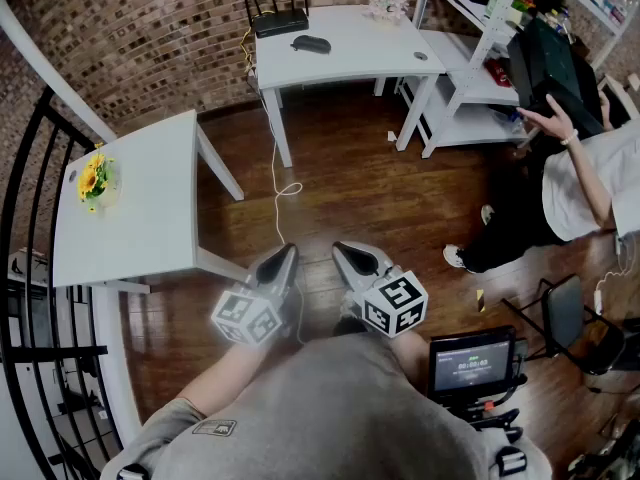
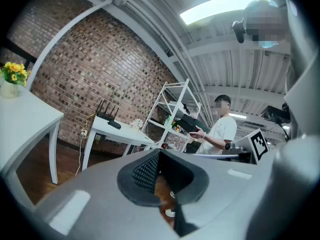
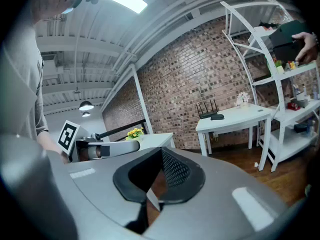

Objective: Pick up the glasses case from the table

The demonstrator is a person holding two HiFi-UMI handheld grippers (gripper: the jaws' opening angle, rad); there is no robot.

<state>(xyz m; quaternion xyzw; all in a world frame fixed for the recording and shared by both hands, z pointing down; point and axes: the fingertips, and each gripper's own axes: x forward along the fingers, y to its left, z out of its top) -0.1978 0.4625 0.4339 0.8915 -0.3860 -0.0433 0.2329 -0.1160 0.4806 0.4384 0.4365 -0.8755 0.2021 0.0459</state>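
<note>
The glasses case, a dark oval shell, lies on the white table that stands against the brick wall at the far side of the room. It sits toward the table's back left corner, just beside the black router with its upright antennas and apart from the small pale bouquet at the back right corner. Both tools are well away from it, held close to the wearer's body over the wooden floor. The left gripper has its jaws pressed together with nothing between them, and its own view shows the dark pads meeting at the tip. The right gripper is likewise closed and empty, and the two tips point side by side toward the far table. A second white table stands to the left with a vase of yellow flowers near its left edge. A white cable trails from the far table down across the floor. At the right, a white shelving rack stands beside the far table, and a person in a white shirt holds a black box against it. A small lit screen sits low at the right.
</note>
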